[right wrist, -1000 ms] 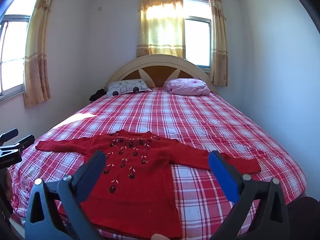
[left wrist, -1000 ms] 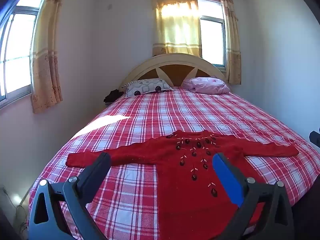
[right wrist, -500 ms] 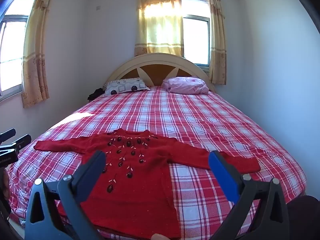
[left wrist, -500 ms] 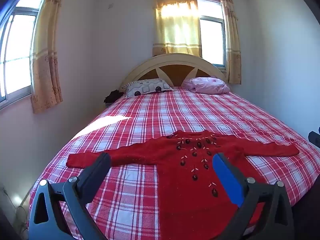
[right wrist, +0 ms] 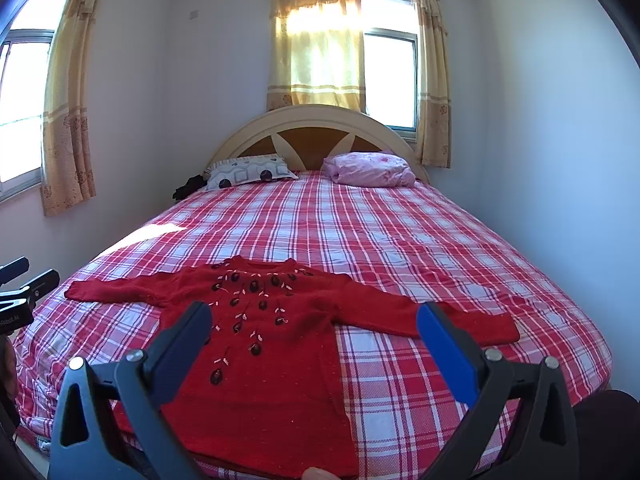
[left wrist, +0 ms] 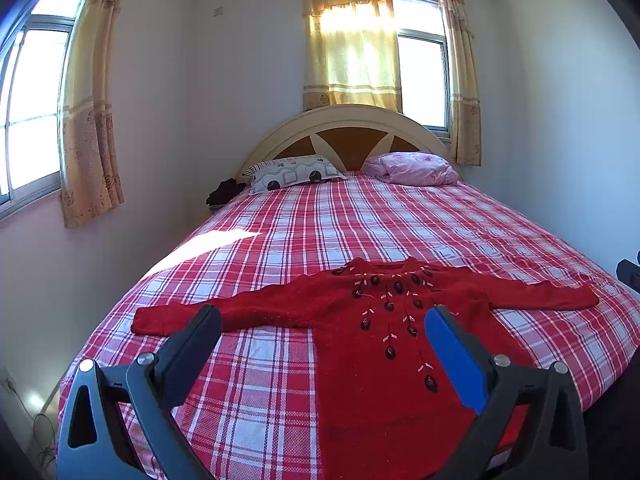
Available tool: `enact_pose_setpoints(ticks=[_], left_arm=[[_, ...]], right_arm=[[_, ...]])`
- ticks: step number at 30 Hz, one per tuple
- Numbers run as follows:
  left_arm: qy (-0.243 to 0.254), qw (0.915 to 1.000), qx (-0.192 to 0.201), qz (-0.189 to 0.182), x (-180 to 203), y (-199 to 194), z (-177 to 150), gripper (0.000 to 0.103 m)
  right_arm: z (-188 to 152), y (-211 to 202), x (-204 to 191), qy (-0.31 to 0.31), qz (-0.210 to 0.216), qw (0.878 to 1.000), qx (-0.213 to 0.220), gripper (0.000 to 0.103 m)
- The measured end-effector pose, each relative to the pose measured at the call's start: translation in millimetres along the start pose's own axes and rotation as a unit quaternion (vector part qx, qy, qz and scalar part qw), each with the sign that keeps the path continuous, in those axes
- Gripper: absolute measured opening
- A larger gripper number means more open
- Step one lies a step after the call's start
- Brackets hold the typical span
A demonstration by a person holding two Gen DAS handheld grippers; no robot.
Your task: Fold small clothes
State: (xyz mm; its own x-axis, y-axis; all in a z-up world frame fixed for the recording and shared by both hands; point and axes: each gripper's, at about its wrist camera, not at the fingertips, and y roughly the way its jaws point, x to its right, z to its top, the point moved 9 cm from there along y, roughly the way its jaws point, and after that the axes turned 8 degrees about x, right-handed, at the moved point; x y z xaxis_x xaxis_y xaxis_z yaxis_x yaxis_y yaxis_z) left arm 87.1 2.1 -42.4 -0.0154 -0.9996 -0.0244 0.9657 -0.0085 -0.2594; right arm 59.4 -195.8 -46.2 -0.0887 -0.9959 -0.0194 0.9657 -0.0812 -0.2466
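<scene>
A small red knitted sweater (left wrist: 372, 344) with dark beads on its front lies flat on the red-and-white checked bed (left wrist: 360, 220), both sleeves spread out sideways, hem toward me. It also shows in the right wrist view (right wrist: 264, 360). My left gripper (left wrist: 322, 316) is open and empty, held above the sweater's left side. My right gripper (right wrist: 314, 312) is open and empty, held above the sweater's right side. Neither touches the cloth. The left gripper's tip also shows at the left edge of the right wrist view (right wrist: 24, 284).
A patterned pillow (left wrist: 292, 172) and a pink folded blanket (left wrist: 412, 168) lie by the headboard (left wrist: 348, 128). Dark cloth (left wrist: 224, 192) sits beside the bed at the far left. Walls stand close on both sides, with curtained windows (left wrist: 352, 44).
Both grippers have drifted only slightly; the sweater sits a touch lower and nearer in the right wrist view. Nothing was taken hold of.
</scene>
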Motion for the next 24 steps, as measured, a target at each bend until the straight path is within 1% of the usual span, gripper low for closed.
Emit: enact_pose_setpoints(ticks=[24], left_arm=[[0.0, 0.9999, -0.012, -0.001, 0.0, 8.0, -6.3, 0.102]], right_arm=[[-6.6, 8.2, 1.4, 0.005, 0.0, 1.0, -0.012, 0.103]])
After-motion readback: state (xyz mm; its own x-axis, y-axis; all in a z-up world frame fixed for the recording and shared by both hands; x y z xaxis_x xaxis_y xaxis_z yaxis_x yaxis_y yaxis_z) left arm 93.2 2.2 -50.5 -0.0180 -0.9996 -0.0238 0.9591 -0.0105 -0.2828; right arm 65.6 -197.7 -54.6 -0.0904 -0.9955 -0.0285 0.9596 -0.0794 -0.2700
